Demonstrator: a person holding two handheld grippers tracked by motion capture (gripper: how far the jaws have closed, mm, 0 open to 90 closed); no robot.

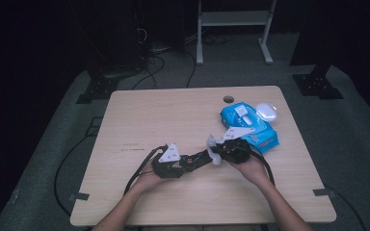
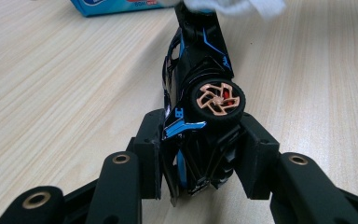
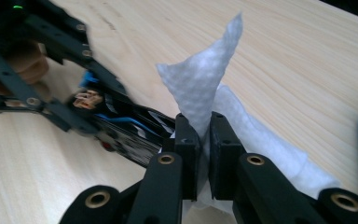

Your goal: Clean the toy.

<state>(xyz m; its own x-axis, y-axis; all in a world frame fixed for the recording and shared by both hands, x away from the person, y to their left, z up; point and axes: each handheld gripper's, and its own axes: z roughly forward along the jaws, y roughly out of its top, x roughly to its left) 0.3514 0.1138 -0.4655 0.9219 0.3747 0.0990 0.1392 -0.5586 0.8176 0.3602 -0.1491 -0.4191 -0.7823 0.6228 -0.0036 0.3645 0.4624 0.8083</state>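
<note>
A black toy car with blue trim and a copper-coloured wheel lies on its side between the jaws of my left gripper, which is shut on its near end. In the high view the left gripper holds the car low over the table's middle. My right gripper is shut on a white wet wipe, whose loose corner sticks up above the jaws. The wipe touches the car's far end, and the car lies just left of the right gripper's jaws.
A blue pack of wipes lies at the back right of the wooden table, with a white oval case against its far side. A cable hole is near the back edge. Cables trail from both grippers.
</note>
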